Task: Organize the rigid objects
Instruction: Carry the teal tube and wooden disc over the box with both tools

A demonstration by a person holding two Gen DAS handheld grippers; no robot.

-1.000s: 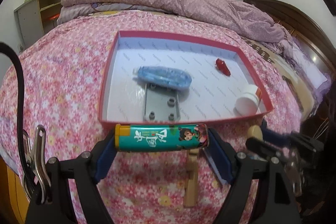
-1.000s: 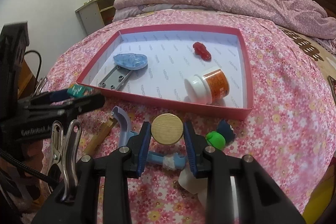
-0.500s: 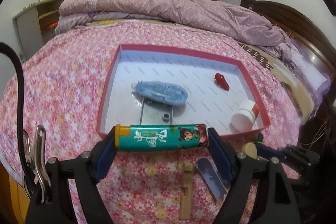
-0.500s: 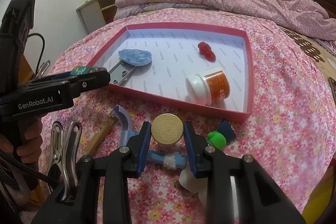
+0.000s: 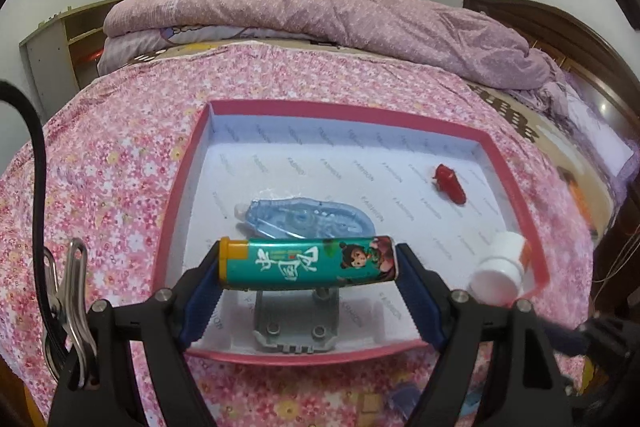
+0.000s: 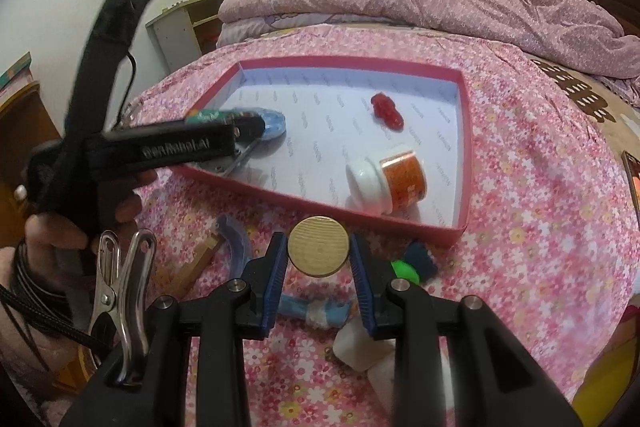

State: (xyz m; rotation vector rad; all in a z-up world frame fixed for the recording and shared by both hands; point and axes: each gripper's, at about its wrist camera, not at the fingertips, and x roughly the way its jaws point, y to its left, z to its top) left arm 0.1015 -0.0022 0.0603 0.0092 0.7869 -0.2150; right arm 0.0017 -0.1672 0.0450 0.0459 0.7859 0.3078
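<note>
My left gripper [image 5: 308, 261] is shut on a teal lighter [image 5: 308, 259] with a cartoon print, held crosswise above the near left part of the red tray [image 5: 180, 187]. In the tray lie a blue correction-tape case [image 5: 308, 221], a grey plate [image 5: 298, 323], a small red toy [image 5: 450, 183] and a white-capped orange jar [image 5: 498, 273]. My right gripper [image 6: 319, 251] is shut on a round wooden disc [image 6: 319, 251], held over the bedspread just in front of the tray [image 6: 460, 227]. The left gripper [image 6: 168, 149] shows there over the tray's left corner.
On the floral bedspread in front of the tray lie a wooden stick [image 6: 192, 267], a curved blue piece [image 6: 236, 239], a green and dark blue toy [image 6: 412, 265], a light blue piece [image 6: 316, 309] and white objects [image 6: 368, 351]. A folded quilt [image 5: 320, 15] lies behind.
My left gripper has moved forward with the lighter, from in front of the tray's near wall to above its inside. My right gripper has stayed about where it was, holding the disc.
</note>
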